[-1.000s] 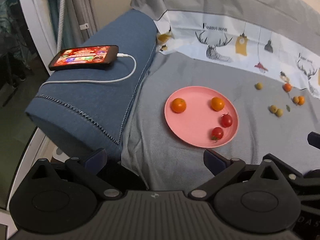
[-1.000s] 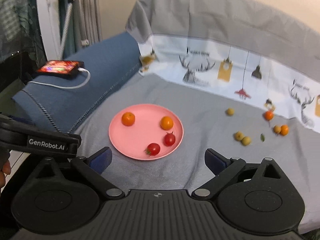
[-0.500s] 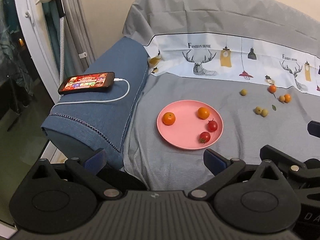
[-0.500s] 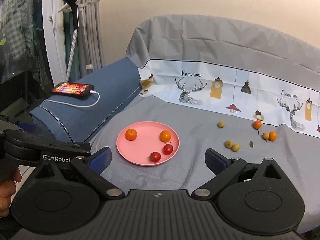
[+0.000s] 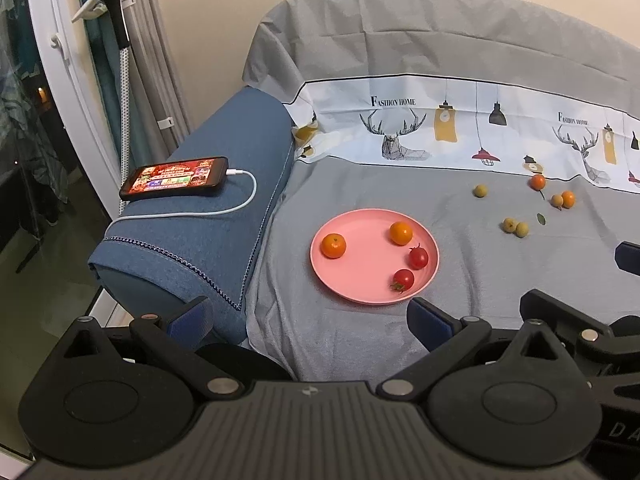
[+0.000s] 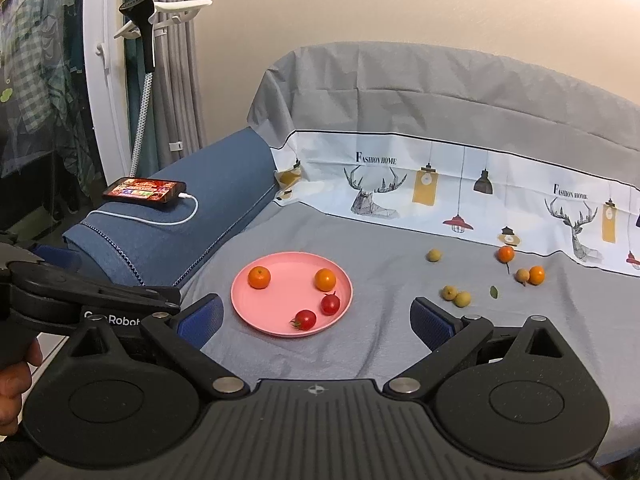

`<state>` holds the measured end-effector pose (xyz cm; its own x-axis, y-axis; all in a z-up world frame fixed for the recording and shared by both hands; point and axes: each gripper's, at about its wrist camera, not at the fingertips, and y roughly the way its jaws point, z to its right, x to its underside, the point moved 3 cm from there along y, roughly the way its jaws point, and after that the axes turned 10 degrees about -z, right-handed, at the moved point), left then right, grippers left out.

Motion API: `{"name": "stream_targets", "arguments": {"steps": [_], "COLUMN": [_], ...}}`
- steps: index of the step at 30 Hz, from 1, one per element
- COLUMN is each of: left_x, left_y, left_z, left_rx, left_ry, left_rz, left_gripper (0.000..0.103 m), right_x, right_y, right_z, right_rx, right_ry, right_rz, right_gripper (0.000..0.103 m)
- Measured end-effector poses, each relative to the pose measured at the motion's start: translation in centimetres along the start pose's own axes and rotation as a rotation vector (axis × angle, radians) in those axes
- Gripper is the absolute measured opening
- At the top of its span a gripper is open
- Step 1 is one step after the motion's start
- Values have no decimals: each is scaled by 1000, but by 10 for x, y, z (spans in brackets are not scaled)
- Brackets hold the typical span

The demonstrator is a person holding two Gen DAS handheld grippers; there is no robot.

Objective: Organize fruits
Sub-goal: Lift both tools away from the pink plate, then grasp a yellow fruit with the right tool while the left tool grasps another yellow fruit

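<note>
- Both tongs are seen spread wide and pinching nothing: the left tongs and the right tongs are held back from the fruit, above the near edge of the grey sofa cover.
- Four fruits are found on the pink plate: two small oranges at the far side and two cherry tomatoes at the near right, all apart from one another.
- Seven loose fruits are scattered on the cover well to the right of the plate: three more small orange fruits and four yellowish round fruits, two of these touching; a small green leaf lies near them.
- Every fruit is judged light, round and ready to roll; the tomatoes are judged thin-skinned, smooth and easily bruised, the oranges firmer and less slippery.
- Hold is best taken across the widest part of each fruit, from above, with gentle pressure; the soft cover is expected to give beneath them.
- "FASHION HOME" is printed twice on the white patterned band, beside deer heads and hanging lamps.
- "Robot" is legible on the left handle, the preceding letters being hidden.
- A lit phone on a white charging cable is laid on the blue armrest; its screen text is too small to be read.
</note>
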<state>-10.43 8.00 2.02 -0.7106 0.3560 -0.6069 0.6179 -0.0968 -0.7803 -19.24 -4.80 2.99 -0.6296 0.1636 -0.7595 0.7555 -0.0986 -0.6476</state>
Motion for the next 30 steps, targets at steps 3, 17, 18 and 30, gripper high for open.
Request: {"name": "stream_targets", "arguments": {"steps": [3,17,18,30], "left_x": [0,-2,-2,-24], "left_y": [3,27,29,70], "left_z": [1,0,1,9], "left_rx": [2,-6,-6,-1], "left_ry": [3,11,15,19], "left_rz": [-8,-71,-75,-190], "left_gripper": [103,103,103,103], "right_x": [-1,0,0,5], "right_y": [3,28,30,83], "right_z": [0,1,2,68], "right_rx": [1,-27,-28,102], "right_ry": [5,13,15,148], "right_rz": [-8,-70,-73,-107], "right_gripper": [99,99,99,100]}}
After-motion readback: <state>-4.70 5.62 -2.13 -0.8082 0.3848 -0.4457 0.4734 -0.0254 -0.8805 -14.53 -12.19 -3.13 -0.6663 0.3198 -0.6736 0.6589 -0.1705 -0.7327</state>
